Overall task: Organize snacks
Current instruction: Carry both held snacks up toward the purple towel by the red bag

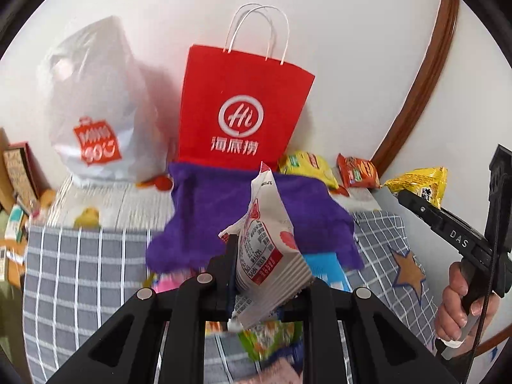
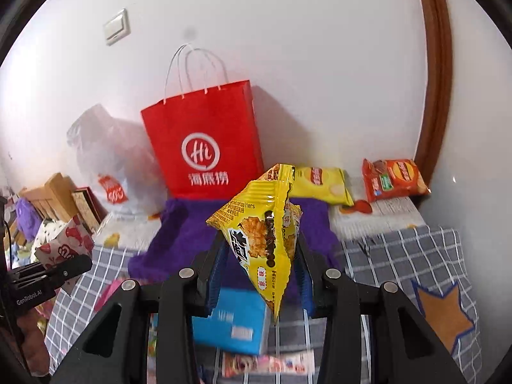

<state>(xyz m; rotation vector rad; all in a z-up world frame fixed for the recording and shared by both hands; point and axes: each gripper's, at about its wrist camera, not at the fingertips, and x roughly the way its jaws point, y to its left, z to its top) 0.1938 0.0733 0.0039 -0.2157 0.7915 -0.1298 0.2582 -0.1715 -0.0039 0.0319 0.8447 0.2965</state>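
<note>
The left gripper [image 1: 265,256] has its fingers pressed tight on a white-and-red snack packet [image 1: 267,243], pinching it by its lower part so that the packet stands up above them. The right gripper [image 2: 259,256] pinches a yellow snack packet [image 2: 265,233] between its blue finger pads [image 2: 212,275], with the pointed lower end hanging free.

Both packets are in the air over a grey checked cloth [image 1: 80,272], where a blue pack [image 2: 232,320] and other small snacks lie below (blurred, so I cannot name them). Farther away a purple cloth [image 1: 224,211] is spread, and behind it a red paper bag [image 1: 240,105] stands upright against the wall. Two more packets, yellow [image 2: 323,184] and orange [image 2: 392,179], lie far right.

I judge this as the carrying step. The next move probably calls for bringing each packet over the place chosen for it and opening the fingers only there.
</note>
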